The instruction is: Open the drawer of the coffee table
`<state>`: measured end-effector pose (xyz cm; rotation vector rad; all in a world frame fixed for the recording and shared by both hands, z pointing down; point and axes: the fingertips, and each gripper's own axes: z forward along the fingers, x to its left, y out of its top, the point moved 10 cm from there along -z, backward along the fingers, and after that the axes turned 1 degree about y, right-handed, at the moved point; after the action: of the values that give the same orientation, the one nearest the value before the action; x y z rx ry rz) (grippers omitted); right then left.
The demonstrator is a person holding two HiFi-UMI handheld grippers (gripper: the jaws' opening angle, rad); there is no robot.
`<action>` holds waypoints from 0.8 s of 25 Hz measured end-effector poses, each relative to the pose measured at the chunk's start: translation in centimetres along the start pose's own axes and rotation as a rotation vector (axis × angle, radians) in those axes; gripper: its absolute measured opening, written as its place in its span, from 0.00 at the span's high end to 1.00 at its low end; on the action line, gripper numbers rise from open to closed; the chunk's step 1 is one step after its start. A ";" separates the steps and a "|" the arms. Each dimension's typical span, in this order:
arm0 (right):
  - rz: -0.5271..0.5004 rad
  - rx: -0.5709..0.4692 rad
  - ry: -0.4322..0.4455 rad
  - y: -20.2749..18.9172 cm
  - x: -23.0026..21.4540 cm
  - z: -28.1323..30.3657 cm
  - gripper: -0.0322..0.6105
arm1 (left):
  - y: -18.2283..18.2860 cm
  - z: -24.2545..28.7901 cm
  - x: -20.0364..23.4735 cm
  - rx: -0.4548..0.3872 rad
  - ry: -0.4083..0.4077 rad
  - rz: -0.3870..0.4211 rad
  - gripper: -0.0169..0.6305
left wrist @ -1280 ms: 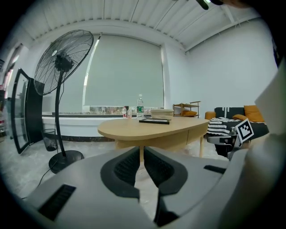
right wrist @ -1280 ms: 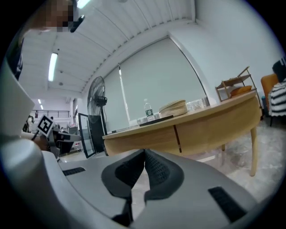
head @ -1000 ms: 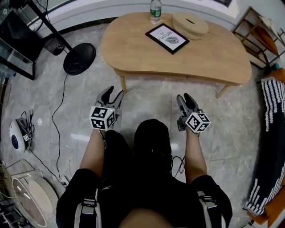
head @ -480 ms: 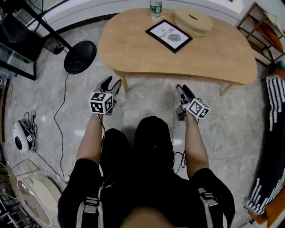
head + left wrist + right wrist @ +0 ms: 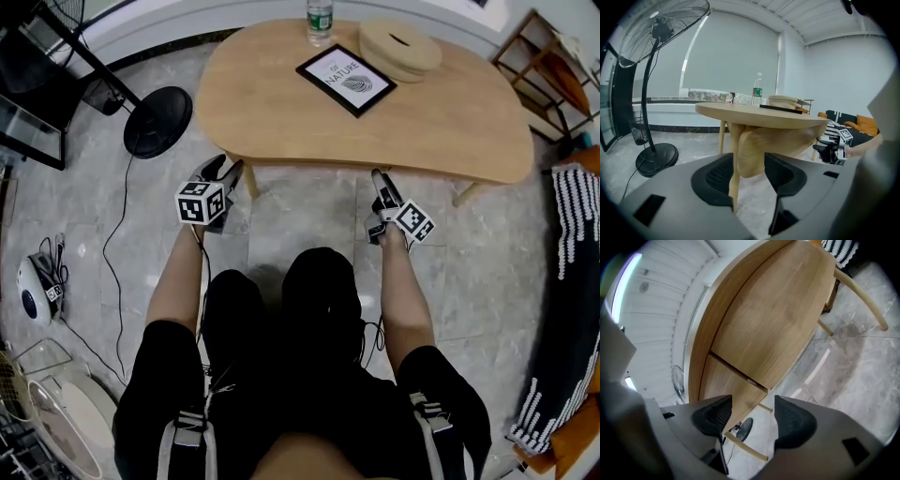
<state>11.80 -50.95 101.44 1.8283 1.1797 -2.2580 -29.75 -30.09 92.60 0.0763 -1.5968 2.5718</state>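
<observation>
The kidney-shaped wooden coffee table (image 5: 450, 122) fills the top of the head view. In the right gripper view I look up at its underside, where a dark seam sets off a smaller panel (image 5: 723, 383), seemingly the drawer. My right gripper (image 5: 380, 180) is rolled onto its side just before the table's near edge, open and empty (image 5: 750, 420). Near the table's left leg (image 5: 736, 154), my left gripper (image 5: 223, 169) is open too, and the leg shows between its jaws (image 5: 747, 176) but farther off. The right gripper (image 5: 832, 149) also shows in the left gripper view.
On the tabletop stand a water bottle (image 5: 319, 19), a framed print (image 5: 346, 80) and a round stacked disc (image 5: 401, 49). A standing fan's base (image 5: 157, 122) and its cable lie on the floor to the left. A shelf (image 5: 544, 66) and a striped cushion (image 5: 574, 216) are on the right.
Both grippers have moved forward to the table's near edge and dropped lower. The right gripper has rolled onto its side.
</observation>
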 end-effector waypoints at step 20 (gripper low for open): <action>0.091 0.037 0.165 1.7 -1.9 1.1 0.58 | 0.0 2.1 0.0 0.040 -0.087 0.031 0.67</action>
<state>12.24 -53.62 102.21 2.0718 1.0561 -2.1299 -29.83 -31.98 93.54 0.1700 -1.5871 2.6592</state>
